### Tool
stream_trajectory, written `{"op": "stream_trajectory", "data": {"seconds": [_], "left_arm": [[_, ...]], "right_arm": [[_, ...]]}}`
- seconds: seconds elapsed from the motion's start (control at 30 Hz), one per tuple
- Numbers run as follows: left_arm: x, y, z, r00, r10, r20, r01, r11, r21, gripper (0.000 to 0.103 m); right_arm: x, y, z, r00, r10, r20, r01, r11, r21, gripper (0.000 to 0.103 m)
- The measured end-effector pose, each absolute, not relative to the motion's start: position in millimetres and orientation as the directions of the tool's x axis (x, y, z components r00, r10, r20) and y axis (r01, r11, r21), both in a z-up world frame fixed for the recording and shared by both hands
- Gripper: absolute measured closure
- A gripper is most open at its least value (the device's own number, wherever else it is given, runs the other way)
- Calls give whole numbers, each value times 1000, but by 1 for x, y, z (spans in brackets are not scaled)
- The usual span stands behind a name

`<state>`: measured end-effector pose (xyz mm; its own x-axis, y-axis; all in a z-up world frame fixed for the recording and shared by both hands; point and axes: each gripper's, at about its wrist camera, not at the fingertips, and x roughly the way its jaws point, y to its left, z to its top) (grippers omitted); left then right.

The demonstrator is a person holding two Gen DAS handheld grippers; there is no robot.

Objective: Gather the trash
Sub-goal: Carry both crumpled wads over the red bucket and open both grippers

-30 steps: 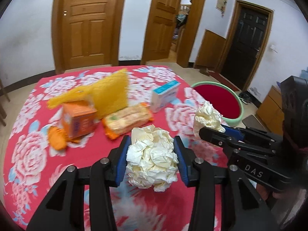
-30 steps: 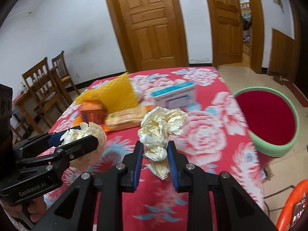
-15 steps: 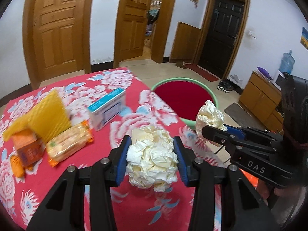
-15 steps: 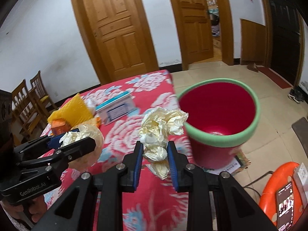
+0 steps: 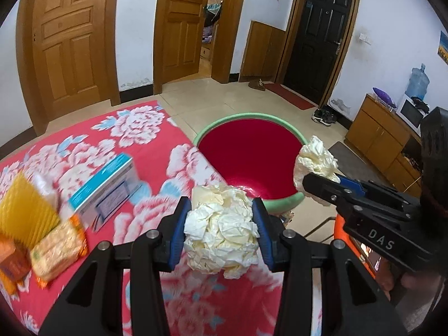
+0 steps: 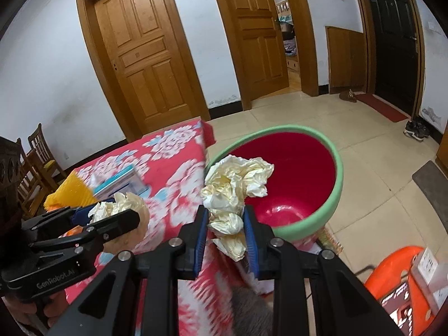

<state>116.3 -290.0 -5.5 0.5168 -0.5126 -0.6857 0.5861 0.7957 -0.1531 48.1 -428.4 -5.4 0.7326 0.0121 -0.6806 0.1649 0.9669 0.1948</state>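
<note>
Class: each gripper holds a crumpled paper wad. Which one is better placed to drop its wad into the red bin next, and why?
Right. The right gripper holds its paper wad near the red bin, over its near rim, while the left gripper holds its own wad over the table.

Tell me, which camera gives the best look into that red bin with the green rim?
The right wrist view. There the red bin shows its whole green rim, inner wall and bare bottom. In the left wrist view the same bin is partly hidden: the paper wad in the left gripper covers its bottom.
</note>
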Motion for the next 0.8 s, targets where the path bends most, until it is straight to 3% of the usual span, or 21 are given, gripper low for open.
{"op": "stream_trajectory", "data": {"seconds": [0.43, 0.57, 0.63, 0.8], "left_arm": [[185, -357, -9, 530, -517, -673, 582, 798, -155, 57], [195, -368, -18, 507, -531, -678, 596, 785, -169, 57], [200, -371, -23, 496, -526, -691, 586, 790, -181, 50], [205, -362, -25, 469, -551, -690, 553, 793, -256, 25]], "right_arm": [[107, -481, -18, 755, -75, -652, 266, 943, 200, 74], [115, -493, -22, 747, -108, -656, 304, 933, 192, 64], [117, -498, -23, 741, -127, -660, 320, 930, 181, 46], [117, -504, -21, 731, -149, -665, 335, 929, 159, 43]]}}
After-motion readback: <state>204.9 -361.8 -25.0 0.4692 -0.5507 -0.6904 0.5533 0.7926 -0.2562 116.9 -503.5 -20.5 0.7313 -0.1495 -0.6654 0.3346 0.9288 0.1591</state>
